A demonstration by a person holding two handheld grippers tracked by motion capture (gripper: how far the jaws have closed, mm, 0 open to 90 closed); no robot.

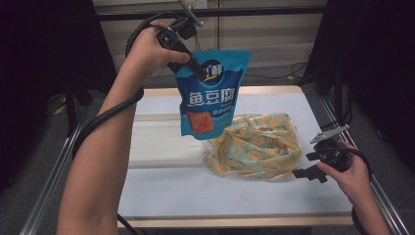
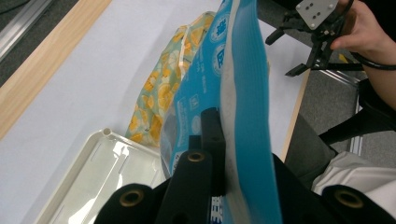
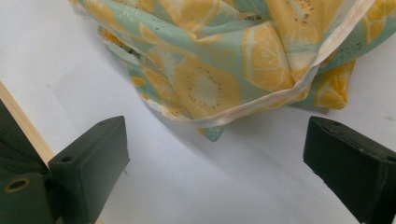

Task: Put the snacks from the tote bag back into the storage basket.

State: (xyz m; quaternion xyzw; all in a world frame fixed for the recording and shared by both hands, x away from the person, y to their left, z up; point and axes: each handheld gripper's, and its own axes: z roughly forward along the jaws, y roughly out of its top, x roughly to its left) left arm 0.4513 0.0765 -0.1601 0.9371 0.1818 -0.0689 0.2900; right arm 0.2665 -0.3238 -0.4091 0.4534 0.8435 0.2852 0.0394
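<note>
My left gripper (image 1: 198,71) pinches a glossy blue plastic snack pouch (image 1: 211,95) with white lettering, hanging upright above the lemon-print cloth bag (image 1: 257,144); my right gripper (image 1: 306,164) gapes wide.

Overhead light falls evenly on the white wood-edged tabletop (image 1: 161,191) while the surroundings stay dark, the glossy blue plastic snack pouch (image 2: 243,93) shows soft blur close up, and the yellow lemon-print fabric bag (image 3: 224,70) casts a faint shadow.
</note>
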